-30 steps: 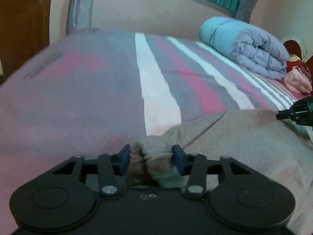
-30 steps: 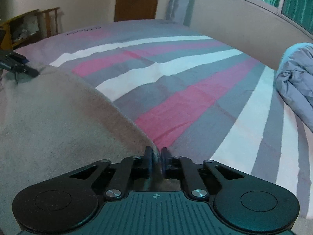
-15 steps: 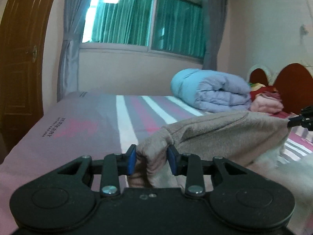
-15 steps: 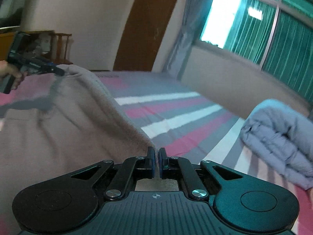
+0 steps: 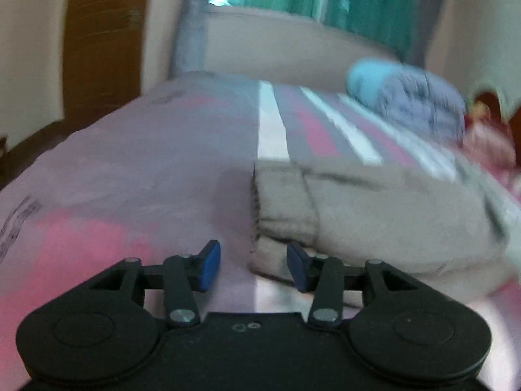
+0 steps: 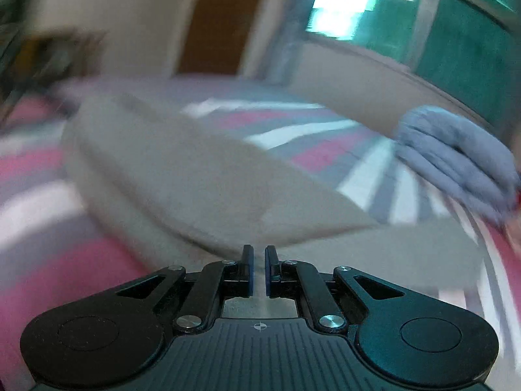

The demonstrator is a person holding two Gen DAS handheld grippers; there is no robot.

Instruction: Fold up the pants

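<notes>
Lying folded over on the striped bed (image 5: 136, 163): one pair of beige pants (image 5: 374, 215), layers stacked, cuff ends toward the bed's foot-side edge. Hovering just short of that near cuff: left gripper (image 5: 252, 265), jaws opening, blue pads clear of the cloth, only the lower layer's corner showing in the gap. Seen from the other side: same pants (image 6: 195, 176), much blurred. Nearly closed above the fabric's near edge: right gripper (image 6: 259, 270), pads a slit apart; cannot tell whether cloth is pinched. Resting toward the bed's far, window-side edge: one rolled blue-grey quilt (image 5: 410, 97). Counted: two grippers, one garment, one quilt.
</notes>
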